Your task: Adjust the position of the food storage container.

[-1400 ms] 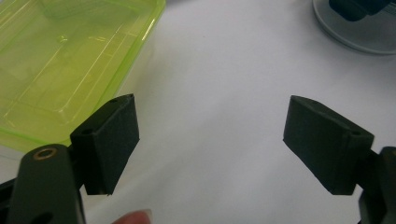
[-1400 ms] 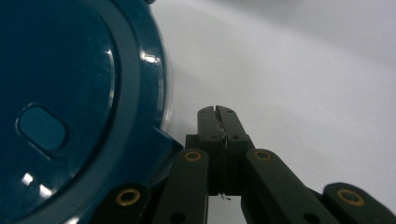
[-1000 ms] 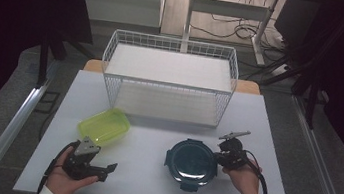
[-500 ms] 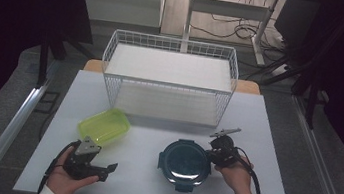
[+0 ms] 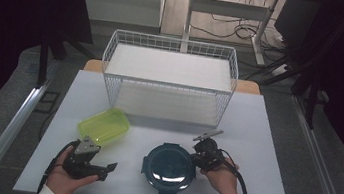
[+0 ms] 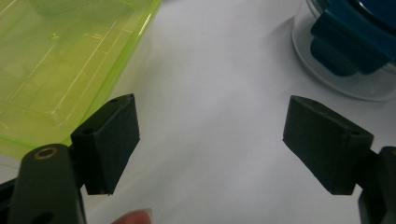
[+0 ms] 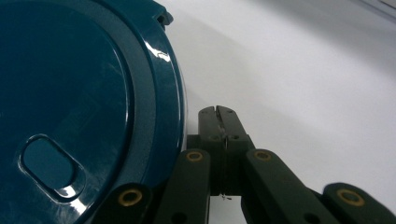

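Closed right gripper [image 7: 218, 111] against container [image 5: 169, 163] rim

The high view looks forward and down from above the person's side, taking in the whole counter [image 5: 265, 139]. The left gripper view sits low and close, facing along its fingers [image 6: 107, 140], with the green tray [image 6: 56, 70] at upper left. The right gripper view is closer still. All three share the round blue container [image 5: 169, 163].
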`<state>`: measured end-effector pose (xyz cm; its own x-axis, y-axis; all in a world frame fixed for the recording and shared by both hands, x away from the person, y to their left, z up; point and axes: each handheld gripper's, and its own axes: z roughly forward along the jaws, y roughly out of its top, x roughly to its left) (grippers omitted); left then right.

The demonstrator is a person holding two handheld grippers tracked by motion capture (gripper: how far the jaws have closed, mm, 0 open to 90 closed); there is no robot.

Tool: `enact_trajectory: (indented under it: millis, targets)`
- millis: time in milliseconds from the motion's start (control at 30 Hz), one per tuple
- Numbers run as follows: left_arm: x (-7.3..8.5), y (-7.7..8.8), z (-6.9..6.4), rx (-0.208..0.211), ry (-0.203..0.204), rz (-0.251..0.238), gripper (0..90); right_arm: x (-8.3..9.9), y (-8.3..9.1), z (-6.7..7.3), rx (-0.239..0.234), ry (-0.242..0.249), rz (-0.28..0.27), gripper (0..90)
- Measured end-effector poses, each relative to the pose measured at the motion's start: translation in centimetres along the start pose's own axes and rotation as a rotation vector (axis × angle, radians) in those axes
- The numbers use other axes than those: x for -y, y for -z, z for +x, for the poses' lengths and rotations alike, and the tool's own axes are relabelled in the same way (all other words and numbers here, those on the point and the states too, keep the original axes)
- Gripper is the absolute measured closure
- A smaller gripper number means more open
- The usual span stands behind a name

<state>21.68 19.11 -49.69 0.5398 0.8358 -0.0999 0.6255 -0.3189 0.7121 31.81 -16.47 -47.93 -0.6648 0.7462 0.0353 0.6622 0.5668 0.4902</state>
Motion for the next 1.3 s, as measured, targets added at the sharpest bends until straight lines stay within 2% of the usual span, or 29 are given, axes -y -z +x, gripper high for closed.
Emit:
enact_trajectory:
  millis: [100,233,333,433,600,633,800,867,900,933,1000,1033,1067,1167,1233,1300]
  targets:
    - [0.0,0.0,0.0,0.000,0.002,0.002,18.5,-0.3,-0.3,0.7,-0.013,0.013,0.001,89.5]
    - [0.0,0.0,0.0,-0.001,0.000,-0.001,18.5,-0.3,-0.3,0.9,-0.025,0.024,0.002,89.4]
    - [0.0,0.1,0.0,-0.002,0.006,-0.006,18.5,-0.1,-0.3,0.4,-0.066,0.013,-0.007,89.3]
    - [0.0,0.1,-0.1,-0.002,0.005,-0.009,18.4,0.6,0.2,-0.1,-0.075,0.006,-0.026,89.2]
    - [-0.1,-0.2,-0.4,0.009,0.009,-0.010,18.4,2.5,2.4,-1.1,-0.068,-0.031,-0.105,89.2]
    - [-0.2,-0.2,-0.5,0.011,0.008,-0.010,18.4,3.2,3.2,-1.4,-0.063,-0.037,-0.130,89.2]
    - [-0.1,-0.2,-0.6,0.011,0.011,-0.009,18.4,5.2,5.1,-2.3,-0.089,-0.089,-0.238,88.4]
    - [-0.1,-0.2,-0.5,0.010,0.012,-0.009,18.4,5.9,5.3,-2.5,-0.106,-0.102,-0.274,81.7]
    - [-0.1,-0.2,-0.5,0.011,0.012,-0.010,18.4,6.3,5.4,-2.6,-0.118,-0.094,-0.299,73.6]
    - [-0.1,-0.2,-0.5,0.011,0.014,-0.011,18.4,6.8,5.5,-2.7,-0.166,-0.082,-0.346,53.5]
    - [-0.2,-0.2,-0.4,0.011,0.012,-0.012,18.3,7.0,5.5,-2.8,-0.197,-0.099,-0.393,37.4]
    - [-0.2,-0.3,-0.4,0.013,0.012,-0.011,18.3,7.1,5.5,-2.8,-0.206,-0.111,-0.405,33.4]
    - [-0.3,-0.4,-0.5,0.014,0.014,-0.013,18.3,7.1,5.5,-2.8,-0.206,-0.111,-0.405,33.4]
    - [-0.5,-0.5,-0.7,0.021,0.011,-0.016,18.1,7.4,5.6,-3.0,-0.246,-0.139,-0.431,25.6]
    - [-0.6,-0.6,-0.9,0.016,-0.002,-0.013,17.9,7.4,5.6,-3.1,-0.261,-0.155,-0.419,24.9]
    - [-0.6,-0.6,-1.0,0.016,-0.012,-0.011,17.8,7.5,5.4,-3.1,-0.258,-0.149,-0.410,24.3]
